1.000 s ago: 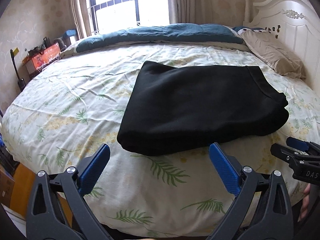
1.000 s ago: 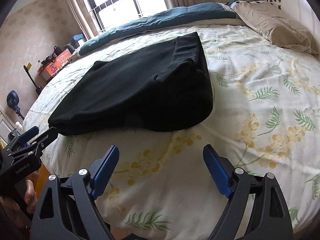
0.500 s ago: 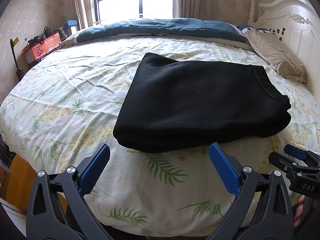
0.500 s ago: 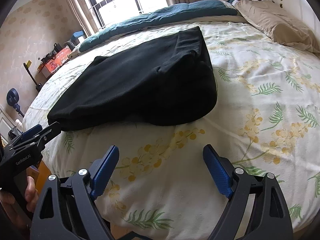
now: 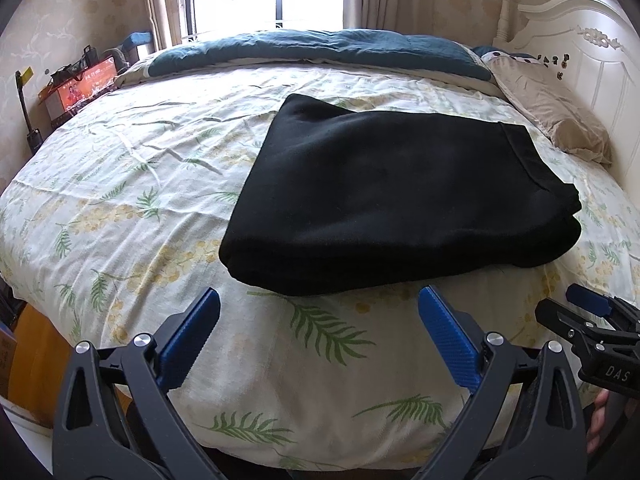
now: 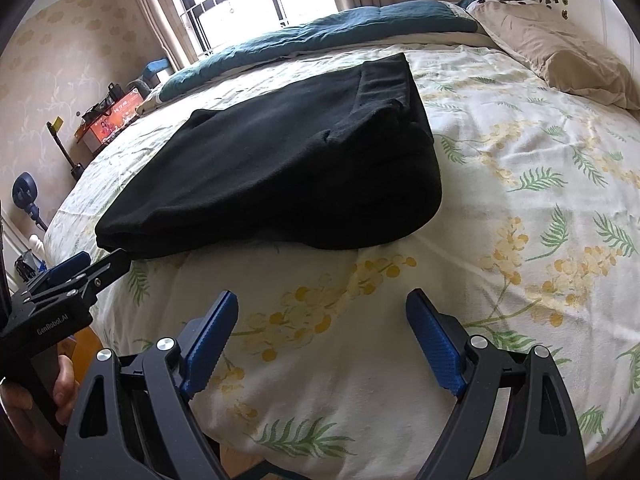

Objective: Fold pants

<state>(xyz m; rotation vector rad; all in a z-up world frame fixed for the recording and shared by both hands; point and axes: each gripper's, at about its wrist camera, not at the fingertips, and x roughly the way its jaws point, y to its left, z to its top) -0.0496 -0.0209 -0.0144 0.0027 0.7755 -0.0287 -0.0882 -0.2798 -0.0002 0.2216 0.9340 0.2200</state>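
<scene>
Left wrist view: black pants [image 5: 384, 196] lie folded into a thick rectangle on a bed [image 5: 120, 208] with a pale sheet printed with green fronds and yellow flowers. The pants sit near the middle of the bed, toward the near edge, with the waistband end to the right, near a tan pillow [image 5: 548, 116]. A dark teal quilt [image 5: 320, 46] lies bunched along the far side under a bright window. The left gripper [image 5: 318, 334] hangs over the near edge of the bed, just short of the pants, its blue pads wide apart and holding nothing. The right gripper [image 5: 590, 322] shows at the right edge of this view, also clear of the cloth.

Right wrist view: the right gripper [image 6: 322, 338] points down at bare sheet, pads spread wide with nothing between them. The pants [image 6: 280, 168] lie ahead and to the left, apart from the pads, with stacked layers visible at the rounded near end.

The folding looks nearly or fully done, since the pants are already a compact bundle and both grippers are empty. If another fold is wanted, the next move calls for both grippers to reach one end, pinch every layer together and carry it over the other end without dragging the stack
</scene>
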